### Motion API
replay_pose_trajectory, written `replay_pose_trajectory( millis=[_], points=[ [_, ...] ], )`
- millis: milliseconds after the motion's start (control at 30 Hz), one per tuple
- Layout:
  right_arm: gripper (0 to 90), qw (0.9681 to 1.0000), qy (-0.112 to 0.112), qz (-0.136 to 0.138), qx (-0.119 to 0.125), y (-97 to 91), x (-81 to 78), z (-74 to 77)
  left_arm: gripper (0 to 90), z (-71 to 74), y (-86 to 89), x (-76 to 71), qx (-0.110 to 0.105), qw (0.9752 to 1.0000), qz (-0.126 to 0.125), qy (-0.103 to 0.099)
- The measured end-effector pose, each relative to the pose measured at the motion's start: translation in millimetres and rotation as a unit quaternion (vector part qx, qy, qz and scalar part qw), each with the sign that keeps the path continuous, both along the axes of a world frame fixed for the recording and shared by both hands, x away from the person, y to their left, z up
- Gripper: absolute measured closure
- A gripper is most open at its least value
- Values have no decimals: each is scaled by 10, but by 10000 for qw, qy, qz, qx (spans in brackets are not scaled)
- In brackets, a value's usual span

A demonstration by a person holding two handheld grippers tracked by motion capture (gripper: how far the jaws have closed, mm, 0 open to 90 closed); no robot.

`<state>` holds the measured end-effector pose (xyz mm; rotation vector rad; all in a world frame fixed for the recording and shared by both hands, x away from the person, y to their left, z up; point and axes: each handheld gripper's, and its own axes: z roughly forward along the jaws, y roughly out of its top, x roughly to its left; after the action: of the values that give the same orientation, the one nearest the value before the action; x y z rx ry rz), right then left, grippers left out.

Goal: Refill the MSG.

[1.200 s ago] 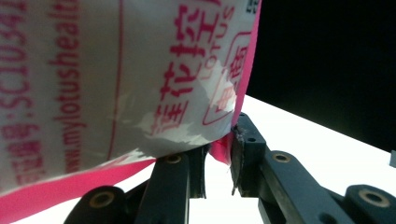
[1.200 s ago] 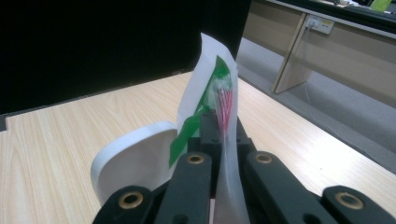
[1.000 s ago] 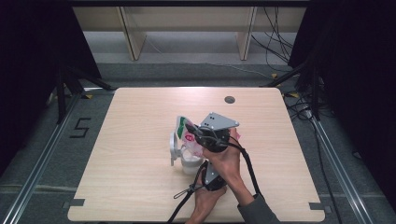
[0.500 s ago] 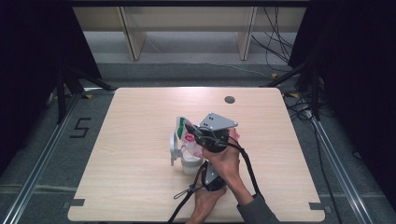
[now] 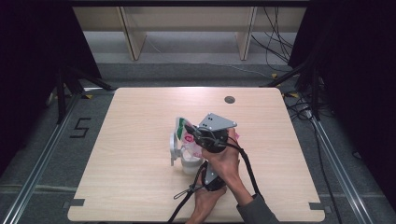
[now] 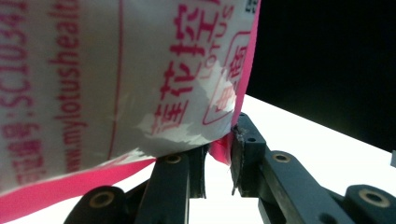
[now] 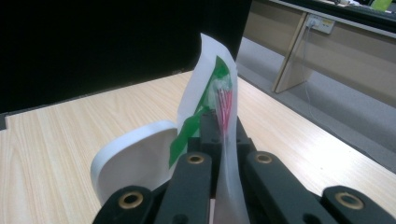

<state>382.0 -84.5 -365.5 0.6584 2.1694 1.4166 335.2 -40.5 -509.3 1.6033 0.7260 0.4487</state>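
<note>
A white plastic bag [image 5: 187,140] with pink and green print is held up over the middle of the table [image 5: 140,116]. In the left gripper view, my left gripper [image 6: 218,151] is shut on the bag's pink edge [image 6: 219,150], with the printed side [image 6: 140,70] looming close above the jaws. My right gripper [image 5: 190,130], with the grey plate on top, is shut on another edge of the bag [image 7: 223,100], where green and red print shows. A white rounded object [image 5: 177,151] stands on the table just left of the bag and also appears behind my right jaws [image 7: 135,161].
A small dark round hole [image 5: 229,99] sits near the table's far edge. Black cables [image 5: 245,163] trail from both grippers toward the front edge. Beyond the table stand wooden shelf legs [image 5: 133,42], with floor cables [image 5: 280,46] at the right.
</note>
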Motion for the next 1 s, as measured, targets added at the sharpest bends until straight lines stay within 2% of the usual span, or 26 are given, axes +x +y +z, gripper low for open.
replay_pose_trajectory(
  millis=[33,67,100,133,200,267,467,500,533,567,600,800,900,933,1000],
  points=[
    [900,9999,102,14,3,-8,-5,6,769,2,11,1,81,10000,-2,-20],
    [900,9999,135,52,36,-9,-6,9,769,2,-16,-4,-123,9999,27,3],
    [900,10000,-27,40,20,-14,-7,22,769,6,-16,-3,-120,9999,27,-11],
    [900,10000,-27,40,20,-14,-7,22,769,7,-17,-5,-115,9999,32,-22],
    [900,10000,-19,30,0,-15,-5,23,769,4,6,-2,49,10000,-17,-15],
    [900,10000,29,36,28,-15,6,7,769,-3,5,1,65,10000,0,-15],
    [900,10000,42,3,36,-33,3,21,769,-1,-4,0,-6,10000,-2,-14],
    [900,10000,34,-11,56,-23,-1,15,769,-2,-21,1,-118,9999,16,7],
    [900,10000,-3,-16,31,-16,1,7,769,-5,-25,2,-112,9999,25,7],
    [900,10000,73,14,-29,-12,-3,5,769,-7,-24,1,-106,9999,24,15],
    [900,10000,-34,-16,-28,-9,11,-3,769,-7,-18,0,-108,9999,15,28],
    [900,9999,105,38,-2,1,-10,7,769,4,-15,-3,-113,9999,26,9],
    [900,10000,-4,30,26,-10,-14,26,769,15,-19,1,-140,9999,26,-14],
    [900,10000,76,37,6,-7,-28,30,769,16,-24,3,-149,9999,29,-17],
    [900,10000,74,53,-36,-4,-20,25,769,11,-23,1,-128,9999,19,7]
  ],
)
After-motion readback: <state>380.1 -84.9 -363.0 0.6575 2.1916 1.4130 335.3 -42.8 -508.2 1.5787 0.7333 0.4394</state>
